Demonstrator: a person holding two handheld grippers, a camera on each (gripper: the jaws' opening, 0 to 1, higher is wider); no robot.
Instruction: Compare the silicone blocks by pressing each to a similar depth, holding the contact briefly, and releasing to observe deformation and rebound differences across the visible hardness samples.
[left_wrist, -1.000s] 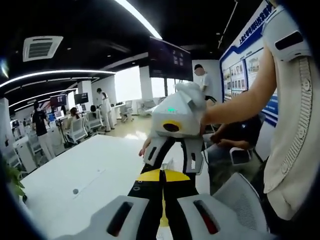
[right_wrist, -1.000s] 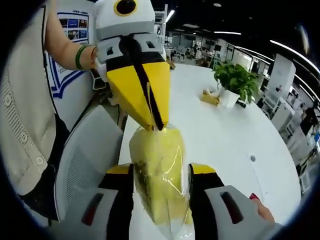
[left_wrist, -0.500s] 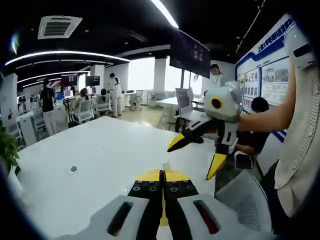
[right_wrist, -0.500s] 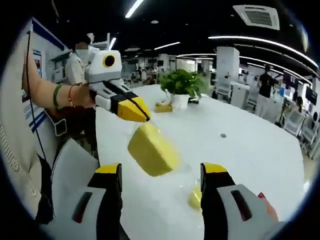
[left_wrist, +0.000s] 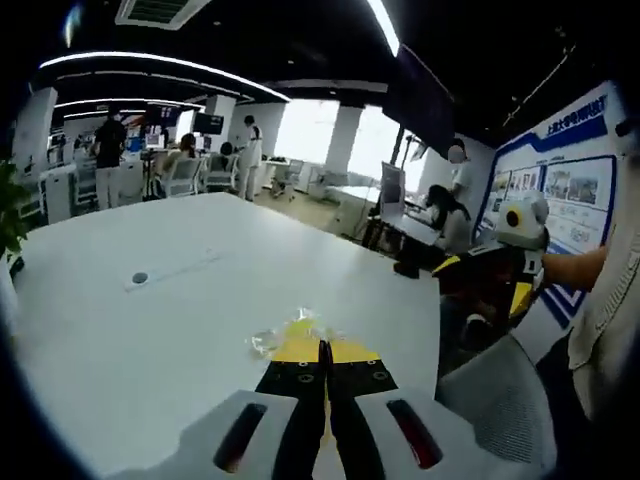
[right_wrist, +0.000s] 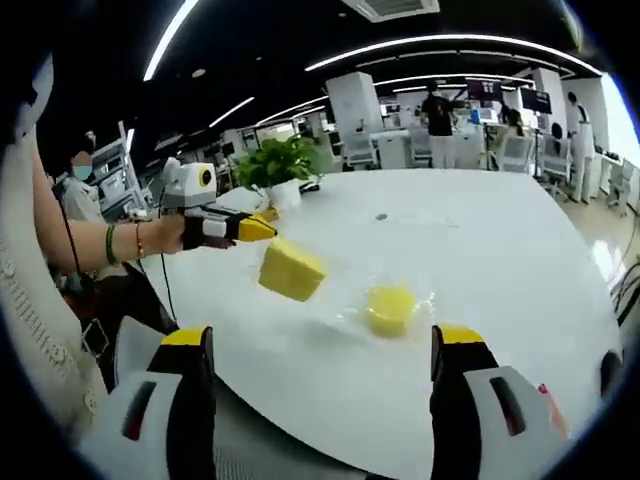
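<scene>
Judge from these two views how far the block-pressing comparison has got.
Done: nothing provable. In hand: the left tongs are shut on the wrapping of the wrapped yellow block, which looks lifted off the white table. Left: the right tongs are open with nothing between them; the round yellow sample lies untouched.

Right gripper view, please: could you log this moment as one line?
left gripper: shut on yellow block, held above white table | right gripper: open | round yellow sample: on table

An open-plan office: desks (left_wrist: 70, 185) with monitors (left_wrist: 208, 123), swivel chairs (right_wrist: 517, 152), ceiling light strips (right_wrist: 440, 42), a potted plant (right_wrist: 277, 165), standing staff (left_wrist: 108, 150)
</scene>
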